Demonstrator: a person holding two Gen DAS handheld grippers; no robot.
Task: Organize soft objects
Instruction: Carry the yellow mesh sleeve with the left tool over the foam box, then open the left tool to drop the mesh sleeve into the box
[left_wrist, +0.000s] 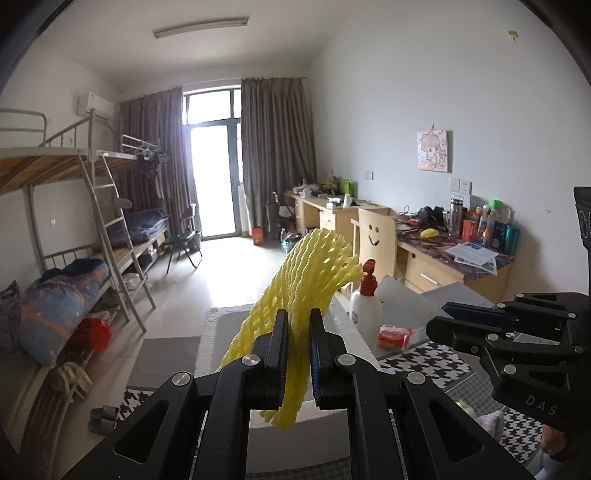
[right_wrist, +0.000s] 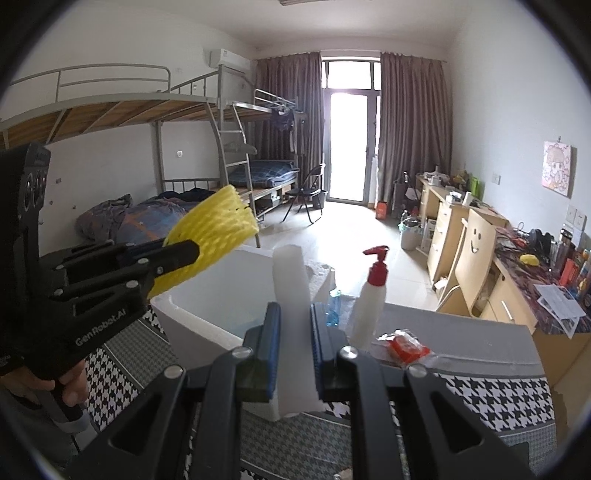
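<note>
In the right wrist view, the left claw (right_wrist: 184, 254) enters from the left edge, clamped on a yellow foam net (right_wrist: 218, 218) that juts toward the middle of the frame above a white foam box (right_wrist: 192, 314). At lower centre, the right claw (right_wrist: 293, 332) is clamped on a white foam sheet (right_wrist: 290, 280) standing upright between its pads. Just right of it, a white pump bottle (right_wrist: 369, 299) with a red top stands on the counter (right_wrist: 480, 350), and an orange packet (right_wrist: 406, 345) lies further right on the grey cloth.
</note>
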